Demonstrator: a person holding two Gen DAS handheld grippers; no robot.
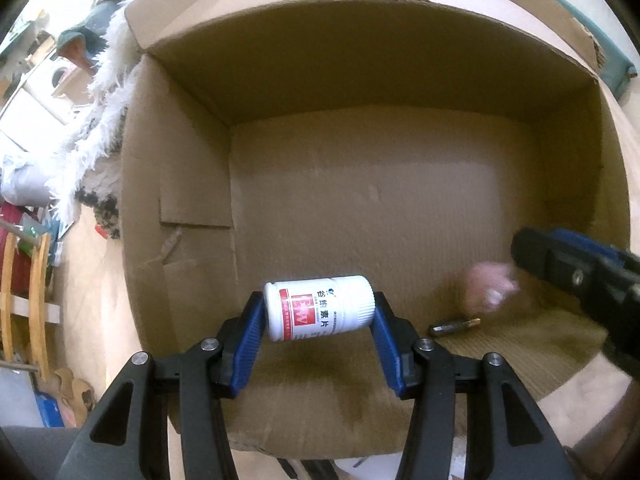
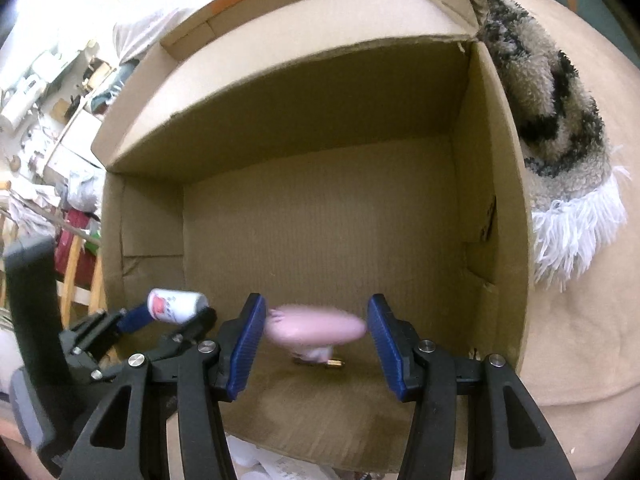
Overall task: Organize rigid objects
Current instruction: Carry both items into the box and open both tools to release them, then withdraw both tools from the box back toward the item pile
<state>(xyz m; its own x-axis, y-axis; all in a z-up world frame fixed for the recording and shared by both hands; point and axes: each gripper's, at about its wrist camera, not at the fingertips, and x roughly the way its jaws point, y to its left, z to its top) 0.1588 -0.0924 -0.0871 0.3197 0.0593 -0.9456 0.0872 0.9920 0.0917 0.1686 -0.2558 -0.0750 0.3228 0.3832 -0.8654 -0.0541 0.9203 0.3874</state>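
Left gripper (image 1: 319,316) clamping a white bottle (image 1: 318,307) sideways over the box (image 1: 176,184), right gripper (image 2: 316,330) gaping, blurred pink object (image 2: 316,327) lying between its fingers untouched, small metal bit (image 1: 454,326) resting on the box floor.

1. A shaggy rug (image 2: 552,120), patterned beige and black with a white fringe, lies bunched at 2 o'clock in the right wrist view.
2. A tan cloth surface (image 2: 580,300) spreads under it, out to 4 o'clock.
3. Wooden chair rails (image 1: 38,300) stand at 9 o'clock in the left wrist view.
4. Cluttered pale shelving (image 2: 48,92) fills 10 o'clock, brightly lit.
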